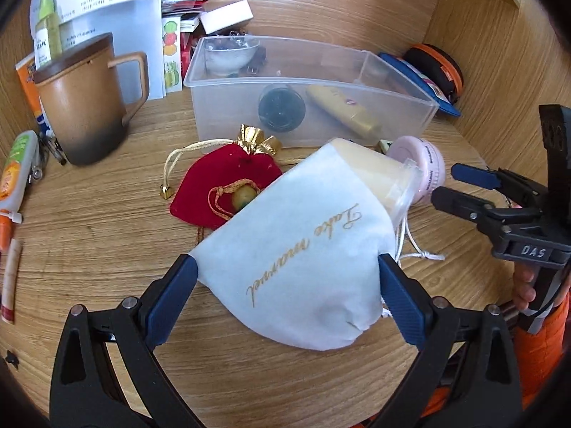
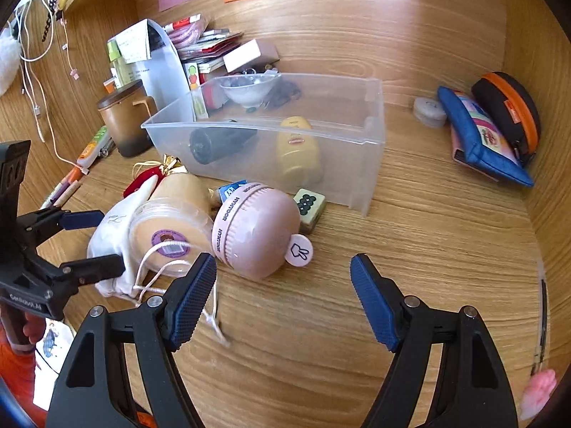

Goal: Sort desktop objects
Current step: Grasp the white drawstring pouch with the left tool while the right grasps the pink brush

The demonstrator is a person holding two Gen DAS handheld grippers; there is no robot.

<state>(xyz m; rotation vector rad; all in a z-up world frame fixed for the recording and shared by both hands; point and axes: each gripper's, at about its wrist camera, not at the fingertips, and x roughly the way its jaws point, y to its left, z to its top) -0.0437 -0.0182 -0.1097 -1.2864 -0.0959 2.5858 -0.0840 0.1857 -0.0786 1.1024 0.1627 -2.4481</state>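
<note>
The left gripper (image 1: 287,285) had its jaws spread on either side of the white pouch (image 1: 296,249), which lay on the tabletop (image 1: 107,232) just before the clear bin (image 1: 310,82), a cream jar (image 2: 171,228) poking from its mouth; whether the pads pressed the cloth could not be told. The right gripper (image 2: 283,299) hung beside it, jaws spread and empty, near the pink timer (image 2: 257,232). To do this well, the left jaws should probably close low on the pouch's firm bulk, not loose fabric, keeping the jar from sliding out and the cord (image 2: 157,278) clear.
</note>
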